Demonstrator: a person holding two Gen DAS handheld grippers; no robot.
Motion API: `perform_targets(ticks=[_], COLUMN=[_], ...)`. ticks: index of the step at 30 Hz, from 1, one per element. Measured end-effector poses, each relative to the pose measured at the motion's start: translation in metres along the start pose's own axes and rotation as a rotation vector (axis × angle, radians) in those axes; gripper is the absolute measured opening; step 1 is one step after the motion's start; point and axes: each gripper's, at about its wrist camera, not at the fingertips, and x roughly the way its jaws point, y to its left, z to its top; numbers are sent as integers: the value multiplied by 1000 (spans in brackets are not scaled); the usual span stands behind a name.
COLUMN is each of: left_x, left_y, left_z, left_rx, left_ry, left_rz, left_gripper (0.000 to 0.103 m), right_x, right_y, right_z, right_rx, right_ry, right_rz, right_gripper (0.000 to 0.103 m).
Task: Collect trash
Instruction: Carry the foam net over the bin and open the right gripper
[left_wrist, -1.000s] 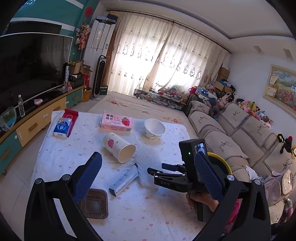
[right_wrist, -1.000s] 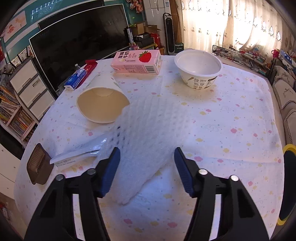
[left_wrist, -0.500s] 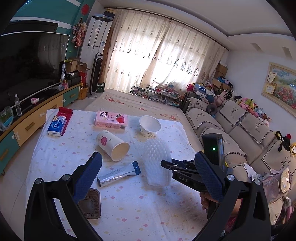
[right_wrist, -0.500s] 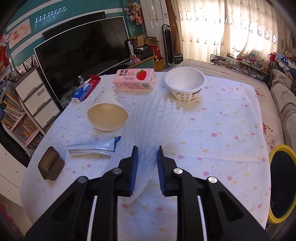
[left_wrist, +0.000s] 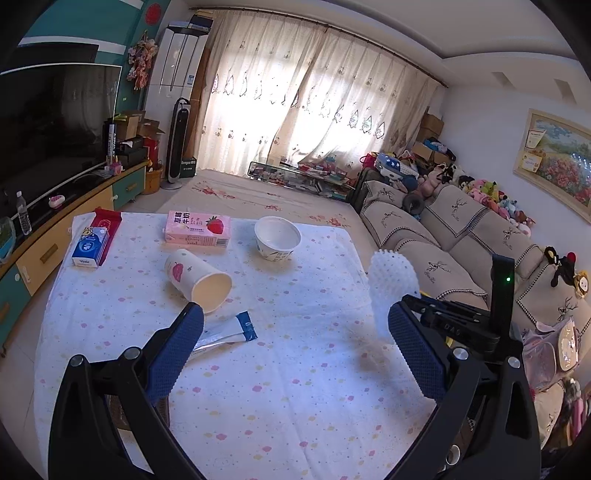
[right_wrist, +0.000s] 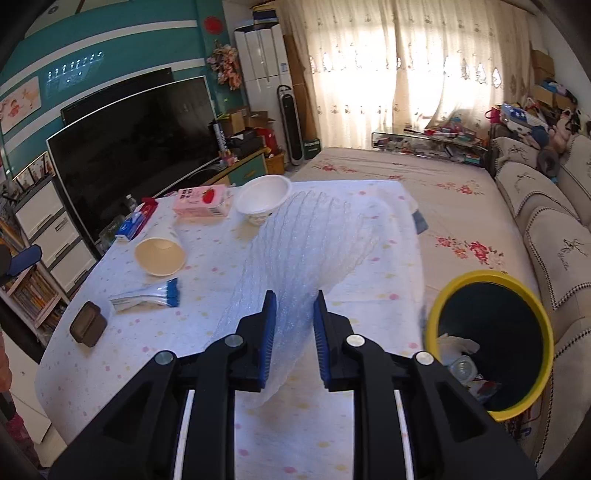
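Fingers of the right gripper (right_wrist: 293, 332) pinch the near end of a white foam net sleeve (right_wrist: 314, 251), which rises from the blue pads toward the middle of the right wrist frame, lifted clear of the table (right_wrist: 332, 424). Its jaws closed onto the sleeve within the last second. At the lower right of that frame stands the yellow-rimmed bin (right_wrist: 436, 314), already holding some rubbish, just beside the table edge. The left gripper (left_wrist: 295, 350) hangs with fingers spread wide and nothing between them, above the cloth. The step in hand looks like carrying the sleeve to the bin. Next, the sleeve should be swung right, over the dark opening, and let go.

A paper cup (left_wrist: 197, 278) and a foil sachet (left_wrist: 225, 334) lie on the table.
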Motion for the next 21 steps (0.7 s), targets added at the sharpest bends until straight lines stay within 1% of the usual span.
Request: perform_targets(ticks=[5, 9, 12, 16, 21], left_x=[11, 20, 26, 32, 38], left_y=[-8, -15, -18, -18, -20], left_z=[-4, -7, -7, -5, -6], left_rx=[-1, 12, 20, 20, 24], left_ry=[15, 30, 40, 48, 63], left_rz=[-12, -16, -15, -10, -8], left_gripper=[98, 98, 98, 98, 98], right_x=[-6, 9, 26, 46, 67], right_y=[-70, -121, -154, -180, -198], right_z=[-2, -9, -17, -29, -39], right_rx=[74, 124, 161, 192, 216], right_ry=[-6, 27, 62, 94, 125], right_rz=[-117, -201, -240, -272, -298], right_gripper=[20, 21, 21, 21, 21])
